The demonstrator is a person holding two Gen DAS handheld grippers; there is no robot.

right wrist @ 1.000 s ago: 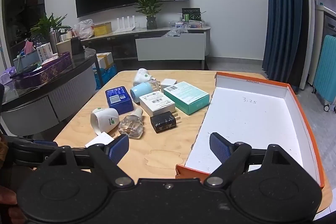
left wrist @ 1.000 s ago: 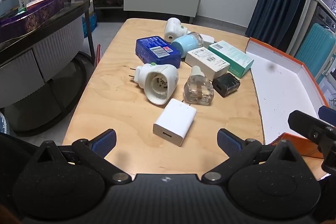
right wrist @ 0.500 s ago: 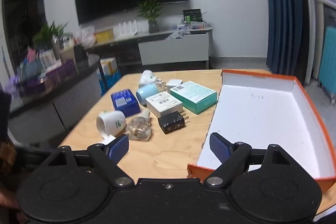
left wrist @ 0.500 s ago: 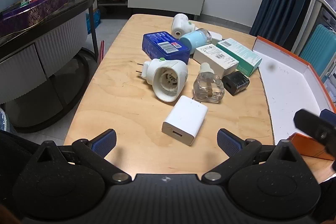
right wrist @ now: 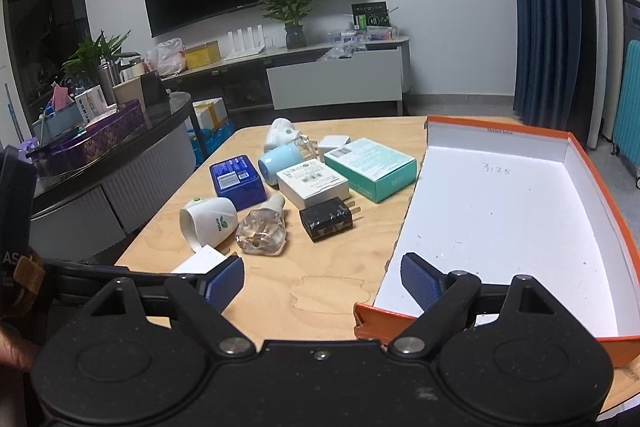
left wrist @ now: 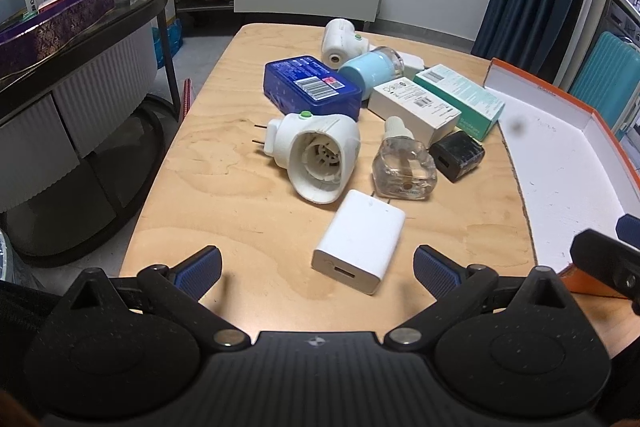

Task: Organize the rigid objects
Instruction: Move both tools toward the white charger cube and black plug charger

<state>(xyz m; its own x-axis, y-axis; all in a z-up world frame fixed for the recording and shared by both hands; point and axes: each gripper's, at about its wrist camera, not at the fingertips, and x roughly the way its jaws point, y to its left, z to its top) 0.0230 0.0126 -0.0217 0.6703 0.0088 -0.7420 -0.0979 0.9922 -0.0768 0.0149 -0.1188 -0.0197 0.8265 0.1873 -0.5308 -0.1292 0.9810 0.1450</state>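
Tools both gaped wide, holding nothing: left tool (left wrist: 316, 263) hovered at the white charger (left wrist: 359, 247) on the surface (left wrist: 224, 187); right tool (right wrist: 322, 279) by the box (right wrist: 592, 179).

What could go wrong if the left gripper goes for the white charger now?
1. The white charger lies flat with its prongs right by the clear glass bottle; a closing left gripper could nudge the bottle, which may roll.
2. The plug-in diffuser rests on its side just beyond; overshoot may push it into the blue box.
3. The right gripper hovers open at the orange tray's near corner; the two grippers could collide during the transfer.
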